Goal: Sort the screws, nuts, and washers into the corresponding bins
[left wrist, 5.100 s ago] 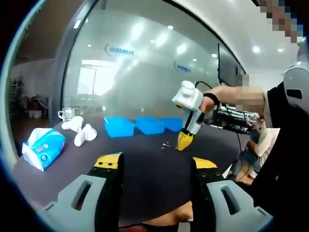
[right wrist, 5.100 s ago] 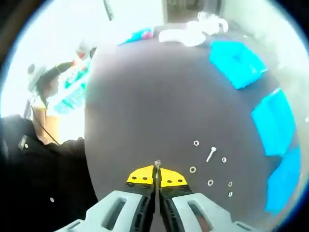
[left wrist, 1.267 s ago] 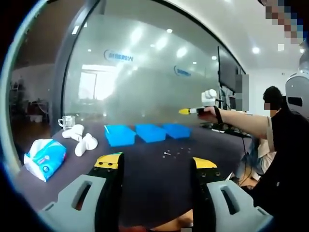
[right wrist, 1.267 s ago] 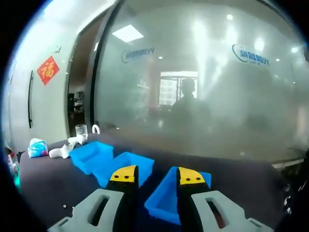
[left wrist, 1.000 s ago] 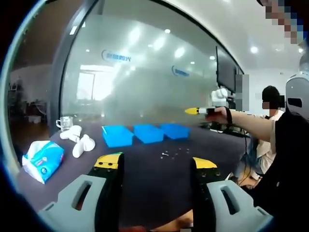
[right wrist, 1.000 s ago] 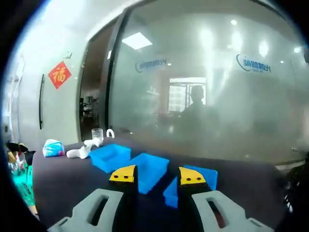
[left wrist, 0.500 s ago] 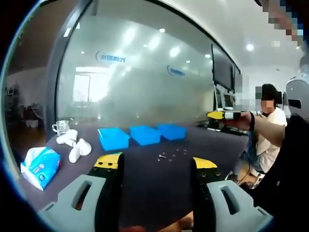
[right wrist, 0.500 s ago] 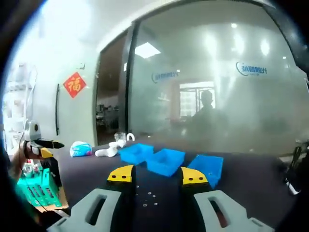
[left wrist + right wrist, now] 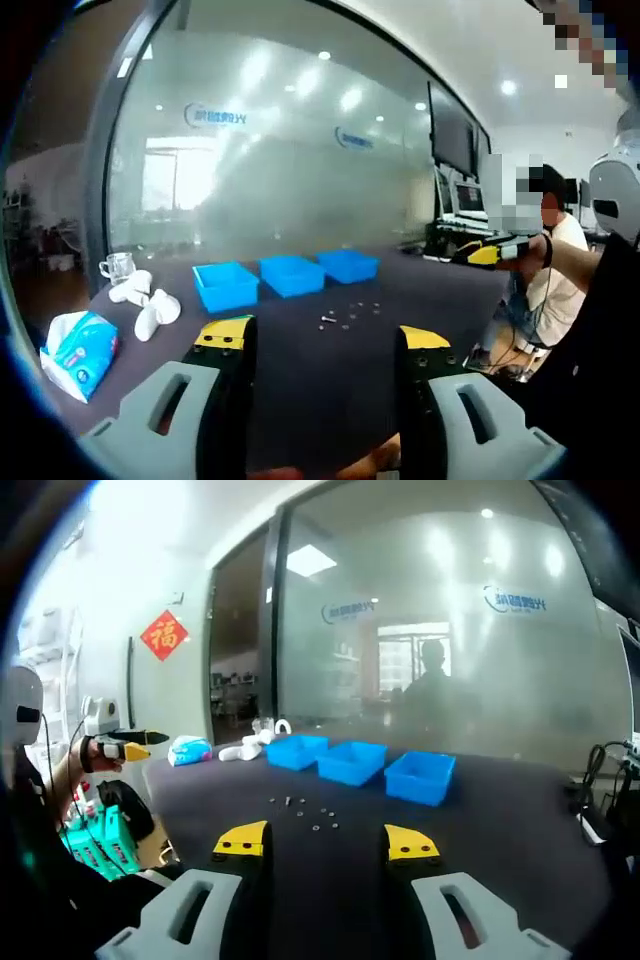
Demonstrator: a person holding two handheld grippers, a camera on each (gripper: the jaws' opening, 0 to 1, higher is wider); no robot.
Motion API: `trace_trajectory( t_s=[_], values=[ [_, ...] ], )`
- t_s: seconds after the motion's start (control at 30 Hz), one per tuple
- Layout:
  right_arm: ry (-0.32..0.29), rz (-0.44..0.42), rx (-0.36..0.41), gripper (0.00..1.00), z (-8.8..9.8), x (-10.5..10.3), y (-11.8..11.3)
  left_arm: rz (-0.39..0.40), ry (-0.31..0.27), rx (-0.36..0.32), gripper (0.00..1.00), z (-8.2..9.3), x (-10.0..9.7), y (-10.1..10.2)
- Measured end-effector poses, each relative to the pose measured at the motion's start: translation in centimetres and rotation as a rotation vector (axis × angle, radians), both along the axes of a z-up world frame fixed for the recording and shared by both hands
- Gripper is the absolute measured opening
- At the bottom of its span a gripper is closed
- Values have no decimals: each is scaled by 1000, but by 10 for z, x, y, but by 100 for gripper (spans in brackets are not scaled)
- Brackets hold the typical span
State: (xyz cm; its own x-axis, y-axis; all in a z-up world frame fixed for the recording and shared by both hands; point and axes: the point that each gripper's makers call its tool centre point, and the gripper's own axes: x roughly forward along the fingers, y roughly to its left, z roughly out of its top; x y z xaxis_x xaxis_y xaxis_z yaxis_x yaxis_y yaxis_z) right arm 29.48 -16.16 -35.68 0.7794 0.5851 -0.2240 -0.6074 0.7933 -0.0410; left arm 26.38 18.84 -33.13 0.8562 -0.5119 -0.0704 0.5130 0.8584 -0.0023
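Observation:
Three blue bins [image 9: 291, 273] stand in a row on the dark table [image 9: 300, 380]; the right gripper view has the same bins [image 9: 351, 761] at mid-table. Small loose screws, nuts and washers [image 9: 345, 315] lie scattered in front of them, also seen as specks of hardware [image 9: 300, 808]. My left gripper [image 9: 325, 338] is open and holds nothing, well short of the hardware. My right gripper [image 9: 327, 842] is open too, with nothing between its jaws. A hand holds the right gripper [image 9: 482, 255] far off at the table's right side. The left gripper [image 9: 125, 748] is held up at the left.
A blue tissue pack [image 9: 78, 340], white rolled items [image 9: 145, 300] and a glass cup [image 9: 117, 266] sit at the table's left end. A green box [image 9: 100, 850] stands beyond the table edge. A frosted glass wall runs behind. A seated person [image 9: 560, 260] is at the right.
The right gripper, earlier shut on a screw at the table, opened over the bins and has drawn back to the right. Both views now sit farther from the bins.

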Motion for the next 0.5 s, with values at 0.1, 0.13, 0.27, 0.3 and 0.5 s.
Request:
trace_trajectory(
  t_s=[0.1, 0.13, 0.27, 0.3, 0.5],
  values=[
    [9, 10, -18, 45, -3, -4, -2, -6, 4, 11, 52, -1, 1, -3],
    [12, 15, -22, 45, -3, -5, -2, -8, 4, 13, 52, 0, 1, -4],
    [26, 39, -26, 45, 1, -7, 1, -14, 2, 12, 52, 1, 0, -6],
    [32, 44, -22, 45, 2, -7, 2, -13, 3, 13, 52, 0, 0, -6],
    [63, 97, -54, 45, 4, 0, 20, -3, 7, 14, 52, -2, -1, -3]
  ],
)
